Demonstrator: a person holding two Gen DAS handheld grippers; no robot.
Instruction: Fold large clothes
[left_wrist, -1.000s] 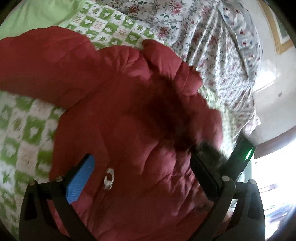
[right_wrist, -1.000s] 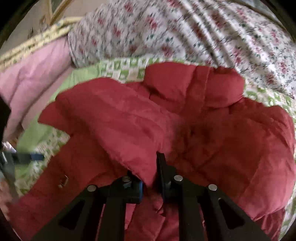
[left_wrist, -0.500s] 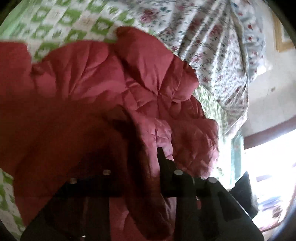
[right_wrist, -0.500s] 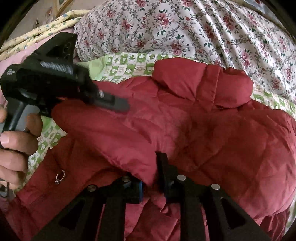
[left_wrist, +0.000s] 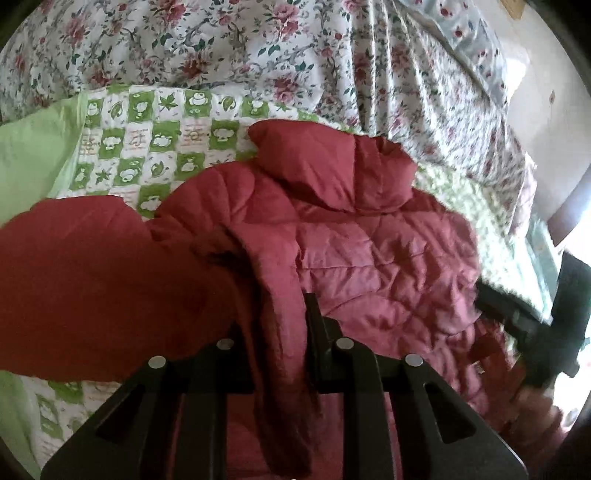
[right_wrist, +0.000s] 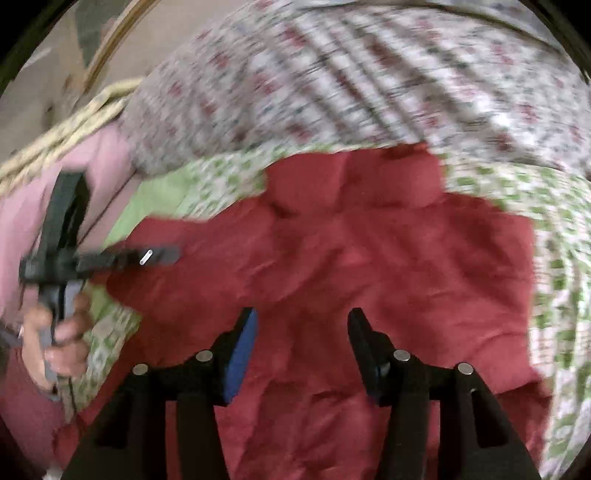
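A large red quilted jacket (left_wrist: 380, 266) lies spread on a bed, hood (left_wrist: 332, 173) toward the far side. My left gripper (left_wrist: 275, 314) is shut on a fold of the jacket's edge, with fabric draped over its left finger. In the right wrist view the jacket (right_wrist: 369, 251) fills the middle, blurred by motion. My right gripper (right_wrist: 301, 332) is open and empty just above the jacket. The left gripper (right_wrist: 110, 258) and the hand holding it show at the left there. The right gripper (left_wrist: 524, 314) shows blurred at the right edge of the left wrist view.
A green-and-white checked quilt (left_wrist: 147, 136) lies under the jacket. A floral sheet (left_wrist: 258, 48) covers the far side of the bed. A pink cover (right_wrist: 92, 166) is at the far left. A bright window (left_wrist: 576, 240) is at the right.
My right gripper has let go of the jacket fold and opened. My left gripper, open a second ago, has shut on the jacket's edge and lifted it.
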